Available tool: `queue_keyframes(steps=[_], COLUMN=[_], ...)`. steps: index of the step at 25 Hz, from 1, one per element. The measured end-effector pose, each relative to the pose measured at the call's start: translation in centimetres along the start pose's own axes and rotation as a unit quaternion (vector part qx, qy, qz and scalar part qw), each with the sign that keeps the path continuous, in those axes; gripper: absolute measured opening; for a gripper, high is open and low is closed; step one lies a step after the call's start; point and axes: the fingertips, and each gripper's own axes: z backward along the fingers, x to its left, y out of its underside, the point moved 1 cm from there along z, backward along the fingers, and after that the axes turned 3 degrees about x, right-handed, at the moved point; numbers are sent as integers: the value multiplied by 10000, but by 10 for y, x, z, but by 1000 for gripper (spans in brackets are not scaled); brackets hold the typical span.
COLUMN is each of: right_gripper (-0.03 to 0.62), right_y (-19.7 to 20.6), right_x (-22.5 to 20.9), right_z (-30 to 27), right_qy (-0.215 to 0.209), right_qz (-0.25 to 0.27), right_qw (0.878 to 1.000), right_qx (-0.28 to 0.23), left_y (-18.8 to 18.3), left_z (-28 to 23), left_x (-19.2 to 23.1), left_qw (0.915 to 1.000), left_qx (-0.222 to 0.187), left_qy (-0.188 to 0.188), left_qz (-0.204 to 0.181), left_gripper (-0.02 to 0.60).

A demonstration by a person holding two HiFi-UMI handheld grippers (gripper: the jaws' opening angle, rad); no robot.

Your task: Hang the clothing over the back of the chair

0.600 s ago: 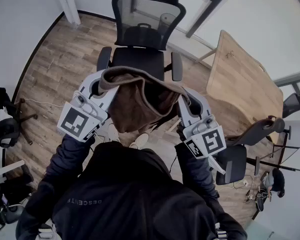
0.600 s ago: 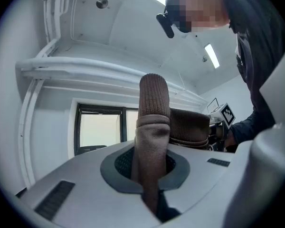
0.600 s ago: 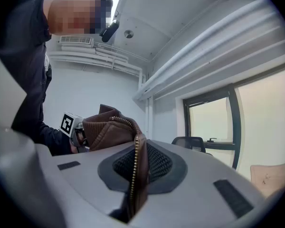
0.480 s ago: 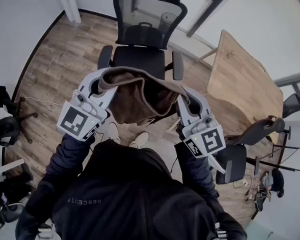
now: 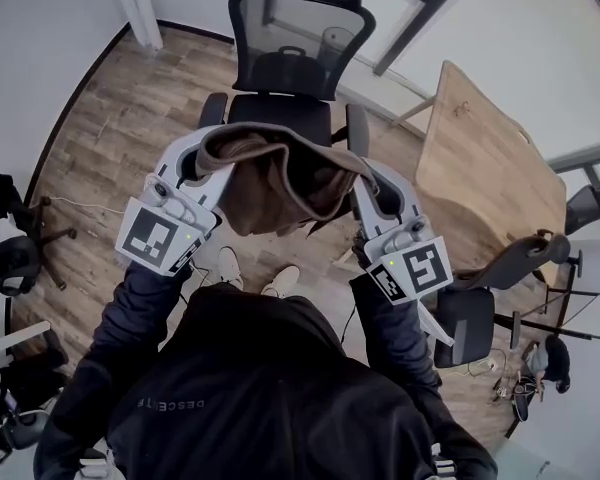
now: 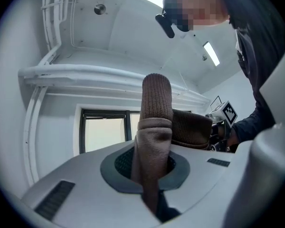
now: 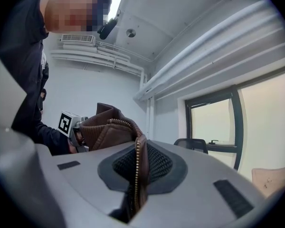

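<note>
Head view: gripped a sagging, crumpled brown jacket tight in left gripper and right gripper, ribbed cuff left, metal zip right, near chair.

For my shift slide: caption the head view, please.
Left gripper and right gripper hold a brown jacket between them before the black mesh chair.

**Cloth, Mesh, Plastic and Wood**

The jacket is soft, matt brown cloth with a ribbed knit cuff and a brassy metal zipper. The left gripper and right gripper have smooth, matt pale plastic shells. The office chair has a black mesh back. The floor is grained wood planking and the table is pale, smooth wood.
</note>
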Motion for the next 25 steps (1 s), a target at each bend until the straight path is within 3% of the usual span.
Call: queue_keyframes(steps=[12,25], right_gripper=[29,29], right_y=[-5,-23], right_x=[10,23], right_z=[-14,-49], right_qy=[-64,253], right_qz=[47,92], right_qw=[9999,9996], right_qx=[117,39], left_y=[5,-7], left_z=[8,15], left_x=[14,56], left_qw=[9999,9994], left_qx=[82,-260], left_qy=[5,227], left_qz=[86,-22], left_gripper=[31,31])
